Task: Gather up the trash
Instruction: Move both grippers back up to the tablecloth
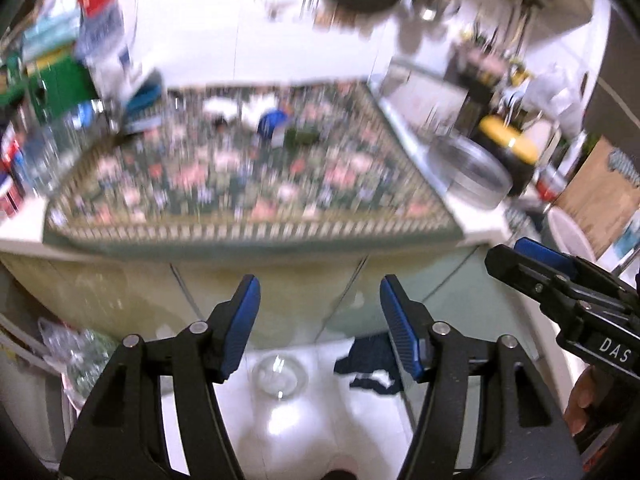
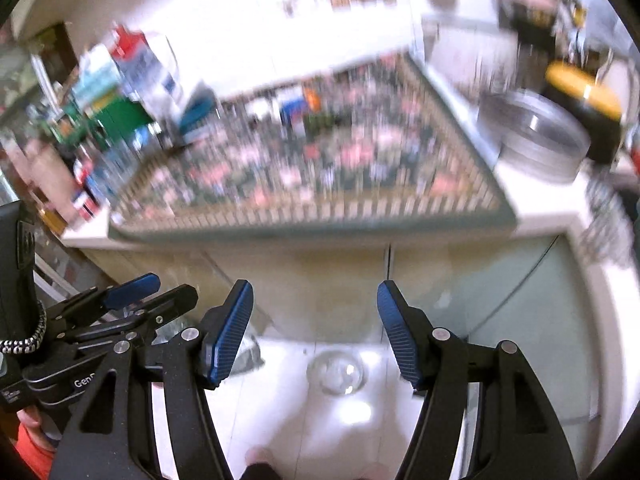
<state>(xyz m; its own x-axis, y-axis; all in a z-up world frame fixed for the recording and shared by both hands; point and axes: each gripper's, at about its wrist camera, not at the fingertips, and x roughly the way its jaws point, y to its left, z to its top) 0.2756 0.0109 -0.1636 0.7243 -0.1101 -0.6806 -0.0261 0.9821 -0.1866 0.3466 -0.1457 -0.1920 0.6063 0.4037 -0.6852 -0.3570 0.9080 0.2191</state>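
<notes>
At the counter front, both views blurred.
Counter (image 1: 24, 236): white top, its front edge runs across mid-frame; pale cabinet doors below.
Cloth (image 1: 248, 184): floral, fringed border, covers most of the top; its near hem lies just at the counter edge.
Trash (image 1: 272, 122): small items at the far end of the cloth, a blue piece and white crumpled bits; too smeared to name. Same cluster in right view (image 2: 294, 114).
Left edge: crowded with bottles and cartons (image 1: 100, 32), set against the cloth.
Right edge: steel tins (image 1: 468, 172) and a yellow-lidded pot (image 1: 508, 144) just beside the cloth.
Open room: middle and near part of the cloth bare; white floor (image 1: 288, 432) below the cabinet open between the fingers.
Floor: clear glass bowl (image 1: 280, 376) near the cabinet foot, also in right view (image 2: 336, 372); dark cloth scrap (image 1: 370, 364) beside it.
Left gripper (image 1: 320, 292): jaws wide apart, nothing between the blue pads.
Right gripper (image 2: 316, 296): jaws wide apart, nothing held; its side shows in the left view.
Writing: "DAS" on the right gripper body; "Gen" partly readable on the left one, rest cut off.
Labels on bottles: unreadable.
</notes>
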